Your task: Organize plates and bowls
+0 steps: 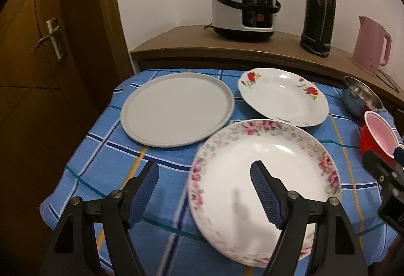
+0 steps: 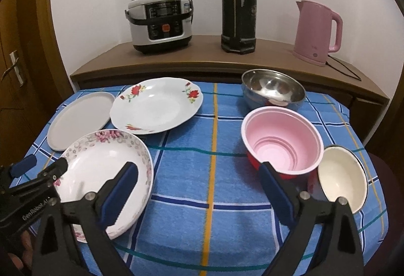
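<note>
Three plates lie on the blue checked cloth: a plain grey plate point(image 1: 176, 109) at the left, a red-flower plate point(image 1: 282, 99) behind, and a pink-flower plate point(image 1: 265, 175) nearest. My left gripper point(image 1: 204, 170) is open, one finger over the pink-flower plate point(image 2: 106, 162) and the other over the cloth, with the plate's left rim between them and the pads apart from it. On the right stand a steel bowl point(image 2: 272, 91), a pink bowl point(image 2: 280, 144) and a cream bowl point(image 2: 341, 175). My right gripper point(image 2: 198, 167) hangs open over bare cloth, its right finger just before the pink bowl.
A wooden counter point(image 2: 202, 59) runs behind the table with a rice cooker point(image 2: 159, 23), a tall black flask point(image 2: 238, 3) and a pink kettle point(image 2: 318, 31). A brown door point(image 1: 38, 49) stands at the left. The cloth drops off at the table's near and side edges.
</note>
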{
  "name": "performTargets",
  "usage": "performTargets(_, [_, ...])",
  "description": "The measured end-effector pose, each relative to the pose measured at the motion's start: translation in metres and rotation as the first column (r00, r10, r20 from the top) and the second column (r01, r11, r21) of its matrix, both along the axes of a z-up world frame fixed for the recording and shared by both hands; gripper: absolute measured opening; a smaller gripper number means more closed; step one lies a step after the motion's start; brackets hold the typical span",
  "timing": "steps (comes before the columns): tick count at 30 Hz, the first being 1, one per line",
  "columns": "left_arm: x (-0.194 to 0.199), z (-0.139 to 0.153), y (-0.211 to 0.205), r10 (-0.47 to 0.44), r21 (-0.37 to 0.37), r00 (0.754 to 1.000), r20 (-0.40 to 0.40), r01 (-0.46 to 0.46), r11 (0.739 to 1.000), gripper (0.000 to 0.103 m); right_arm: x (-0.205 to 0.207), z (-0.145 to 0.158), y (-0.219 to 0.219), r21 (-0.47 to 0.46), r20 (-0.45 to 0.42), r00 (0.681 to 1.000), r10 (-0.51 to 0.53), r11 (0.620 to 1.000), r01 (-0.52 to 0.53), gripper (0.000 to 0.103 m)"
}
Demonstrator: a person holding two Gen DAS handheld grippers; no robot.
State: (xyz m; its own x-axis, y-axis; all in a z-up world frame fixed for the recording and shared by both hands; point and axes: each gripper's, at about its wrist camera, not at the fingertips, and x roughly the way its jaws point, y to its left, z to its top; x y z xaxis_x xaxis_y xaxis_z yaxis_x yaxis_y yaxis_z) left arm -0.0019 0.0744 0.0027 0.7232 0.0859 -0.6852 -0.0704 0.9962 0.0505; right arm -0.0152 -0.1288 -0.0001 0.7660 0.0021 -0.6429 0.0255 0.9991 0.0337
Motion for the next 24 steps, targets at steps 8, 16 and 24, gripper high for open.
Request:
performTargets(8, [0.007, -0.012, 0.019, 0.026, -0.048, 0.998, -0.053, -0.029, 0.998, 0.077, 0.007, -0.011, 0.009, 0.066, -0.025, 0.997, 0.08, 0.995, -0.078, 0.077])
performTargets(16, [0.015, -0.025, 0.02, 0.018, -0.084, 0.995, -0.097, -0.026, 0.996, 0.077, 0.02, -0.025, 0.02, 0.109, -0.075, 0.988, 0.132, 0.986, -0.124, 0.062])
performTargets(24, [0.024, -0.032, 0.018, 0.01, -0.072, 0.994, -0.112, -0.018, 0.997, 0.077, 0.03, -0.036, 0.023, 0.134, -0.106, 0.983, 0.149, 0.982, -0.135, 0.058])
